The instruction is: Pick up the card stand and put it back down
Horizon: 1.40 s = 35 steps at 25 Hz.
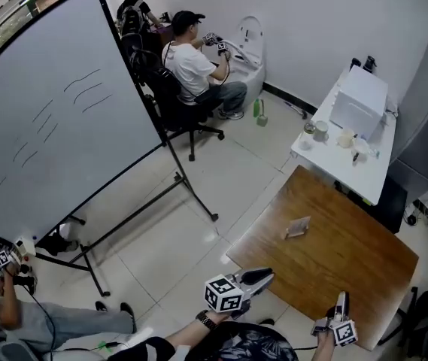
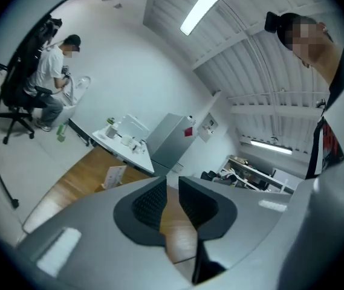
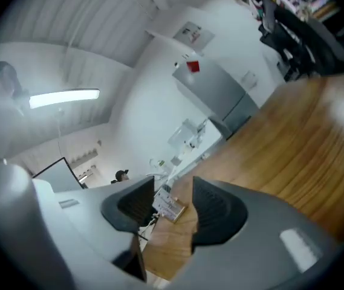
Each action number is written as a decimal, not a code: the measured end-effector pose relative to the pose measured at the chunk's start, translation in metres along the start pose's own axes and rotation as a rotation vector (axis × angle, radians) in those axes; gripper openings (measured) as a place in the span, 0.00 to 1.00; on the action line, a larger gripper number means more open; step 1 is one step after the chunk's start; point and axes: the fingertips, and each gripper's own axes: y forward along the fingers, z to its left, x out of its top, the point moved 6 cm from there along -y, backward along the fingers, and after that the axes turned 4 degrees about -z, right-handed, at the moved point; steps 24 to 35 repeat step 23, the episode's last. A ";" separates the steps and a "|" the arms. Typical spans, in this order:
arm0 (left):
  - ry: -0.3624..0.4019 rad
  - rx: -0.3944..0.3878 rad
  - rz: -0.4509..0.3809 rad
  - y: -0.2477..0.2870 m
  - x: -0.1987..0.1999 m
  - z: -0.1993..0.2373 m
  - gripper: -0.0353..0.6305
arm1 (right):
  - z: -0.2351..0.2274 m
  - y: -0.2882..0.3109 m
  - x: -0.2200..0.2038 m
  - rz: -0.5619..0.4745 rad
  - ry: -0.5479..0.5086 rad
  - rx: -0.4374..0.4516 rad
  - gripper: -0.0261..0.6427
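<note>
One card stand [image 1: 298,227] sits on the wooden tabletop [image 1: 349,262], a little in from the edge nearest the floor. It stands free, with nothing touching it.

Both grippers are held at the near side of that tabletop, well apart from the stand. The left gripper [image 1: 268,277] hangs off the tabletop's near corner, over the floor tiles, with its jaws pointing toward the wood. In the left gripper view its jaws stand close together, leaving only a narrow slit through which bare wood shows. Nothing is between them, and the stand appears up and to the left of the jaws.

The right gripper [image 1: 341,297] is over the tabletop's near edge, pointing up along the wood. In the right gripper view its jaws are spread. The card stand shows in the gap between them but farther along the tabletop, touching neither pad. So neither gripper is pinching anything.

By count there are one card stand, two grippers and one marker cube on each gripper. Beyond the wooden tabletop there is one white tabletop [image 1: 375,173] carrying one white box [image 1: 359,101] and a few small items too small to name. One large whiteboard [image 1: 56,119] on a wheeled frame fills the left of the head view. Two other people are in the room: one seated person [image 1: 195,70] on an office chair at the far wall, and one person at the lower left edge [image 1: 18,318].
</note>
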 end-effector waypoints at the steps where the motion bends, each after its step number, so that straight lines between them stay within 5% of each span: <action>1: 0.006 -0.034 0.019 0.015 -0.002 -0.007 0.11 | -0.001 -0.019 0.020 -0.042 -0.026 -0.010 0.29; 9: 0.042 -0.238 0.159 0.096 -0.044 -0.077 0.11 | -0.019 -0.105 0.098 -0.328 -0.027 -0.072 0.16; 17: 0.079 -0.299 0.209 0.125 -0.070 -0.122 0.11 | -0.026 -0.140 0.097 -0.257 -0.205 -0.118 0.14; 23: 0.112 -0.261 0.150 0.121 -0.055 -0.117 0.11 | -0.012 -0.111 0.101 -0.234 -0.200 -0.019 0.14; 35: 0.112 -0.261 0.150 0.121 -0.055 -0.117 0.11 | -0.012 -0.111 0.101 -0.234 -0.200 -0.019 0.14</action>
